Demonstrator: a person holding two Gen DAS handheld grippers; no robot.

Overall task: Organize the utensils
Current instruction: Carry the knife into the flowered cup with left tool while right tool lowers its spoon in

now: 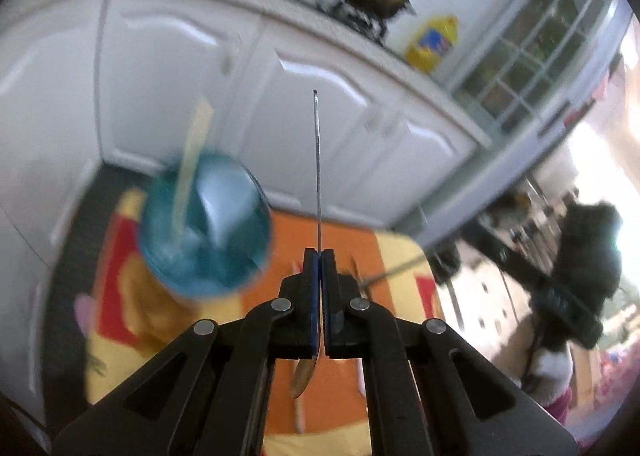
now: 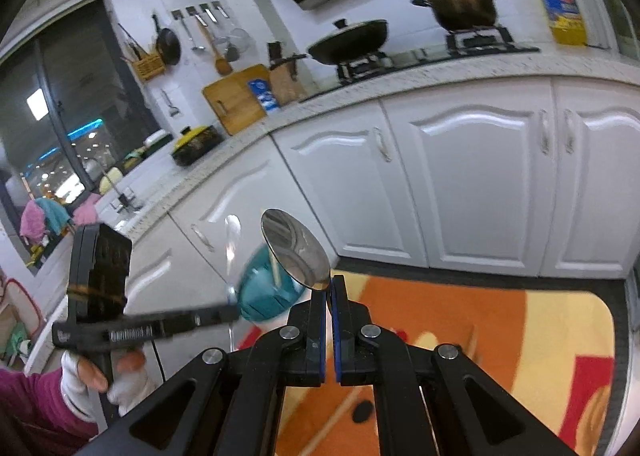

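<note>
My left gripper (image 1: 319, 256) is shut on a metal spoon (image 1: 317, 160) seen edge-on, its handle pointing up and away and its bowl hanging below the pads. A blurred blue cup (image 1: 204, 224) with a pale wooden stick (image 1: 192, 160) in it stands left of the gripper on the mat. My right gripper (image 2: 329, 284) is shut on a second metal spoon (image 2: 296, 252), whose bowl sticks up past the fingertips. In the right wrist view the left gripper (image 2: 230, 312), held by a gloved hand (image 2: 86, 376), carries its blurred spoon (image 2: 232, 244) just left of the blue cup (image 2: 268, 292).
An orange, yellow and red mat (image 2: 460, 320) covers the floor in front of white cabinets (image 2: 472, 184). Wooden chopsticks (image 2: 340, 412) and a small black object (image 2: 362, 412) lie on it. A thin utensil (image 1: 390, 271) lies on the mat (image 1: 352, 244). Pots and an oil bottle (image 2: 562, 4) stand on the counter.
</note>
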